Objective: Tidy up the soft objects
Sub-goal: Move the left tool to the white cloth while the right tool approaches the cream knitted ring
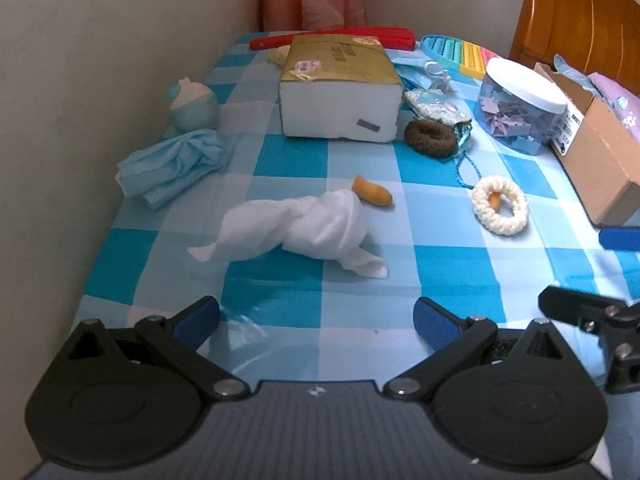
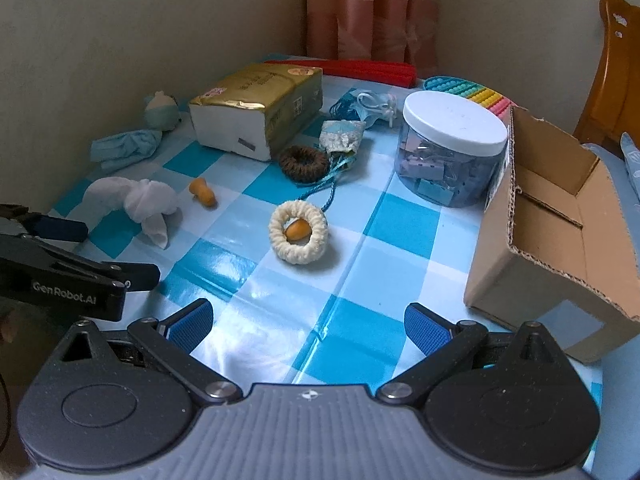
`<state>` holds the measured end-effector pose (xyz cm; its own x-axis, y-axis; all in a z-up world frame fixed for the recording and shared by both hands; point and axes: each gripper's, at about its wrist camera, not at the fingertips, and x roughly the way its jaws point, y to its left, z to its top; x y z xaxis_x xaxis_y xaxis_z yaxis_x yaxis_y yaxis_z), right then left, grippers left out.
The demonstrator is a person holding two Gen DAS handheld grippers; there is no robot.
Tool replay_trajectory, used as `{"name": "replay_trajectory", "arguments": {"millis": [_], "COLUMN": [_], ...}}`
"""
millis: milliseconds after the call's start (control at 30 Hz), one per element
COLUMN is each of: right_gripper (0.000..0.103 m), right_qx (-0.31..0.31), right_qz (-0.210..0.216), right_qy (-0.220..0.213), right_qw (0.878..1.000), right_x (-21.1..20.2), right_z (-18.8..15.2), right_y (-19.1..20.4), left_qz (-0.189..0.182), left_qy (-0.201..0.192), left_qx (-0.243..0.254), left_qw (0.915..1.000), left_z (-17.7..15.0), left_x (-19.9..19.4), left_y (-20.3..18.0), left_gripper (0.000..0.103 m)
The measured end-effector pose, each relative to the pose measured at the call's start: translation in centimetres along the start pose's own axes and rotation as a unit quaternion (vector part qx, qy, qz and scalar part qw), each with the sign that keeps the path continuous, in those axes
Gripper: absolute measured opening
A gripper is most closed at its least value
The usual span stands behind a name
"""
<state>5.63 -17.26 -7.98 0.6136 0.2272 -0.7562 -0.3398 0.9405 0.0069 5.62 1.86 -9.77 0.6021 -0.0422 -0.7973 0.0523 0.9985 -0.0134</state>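
A crumpled white cloth lies on the blue checked tablecloth, just ahead of my open, empty left gripper; it also shows in the right wrist view. An orange soft piece lies beside it. A cream braided ring with an orange piece inside lies ahead of my open, empty right gripper. A brown ring and a blue face mask lie farther back. An open cardboard box stands at the right.
A gold tissue pack, a clear jar with a white lid, a small round plush, a sequin pouch, a red folder and a pop toy stand at the back. A wall runs along the left; a wooden chair stands right.
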Motion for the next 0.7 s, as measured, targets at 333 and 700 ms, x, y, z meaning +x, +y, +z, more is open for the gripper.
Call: {"name": "replay_trajectory", "arguments": {"millis": [333,700], "right_gripper": [0.103,0.103], "right_qx": [-0.007,-0.016], "right_qz": [0.022,0.02], "right_qy": [-0.01,0.003], "right_qw": [1.0,1.0], "right_x": [0.5,1.5], "right_z": [0.3,0.3], "right_y": [0.0,0.0], "left_qz": [0.001,-0.007], "left_qy": [-0.016,-0.058], "left_qx": [-0.005,-0.008], "left_qw": [0.9999,0.9983], "left_z": [0.2,2.5], "left_x": [0.3,0.9], "left_y": [0.3,0.2], "left_gripper": [0.103,0.102]}}
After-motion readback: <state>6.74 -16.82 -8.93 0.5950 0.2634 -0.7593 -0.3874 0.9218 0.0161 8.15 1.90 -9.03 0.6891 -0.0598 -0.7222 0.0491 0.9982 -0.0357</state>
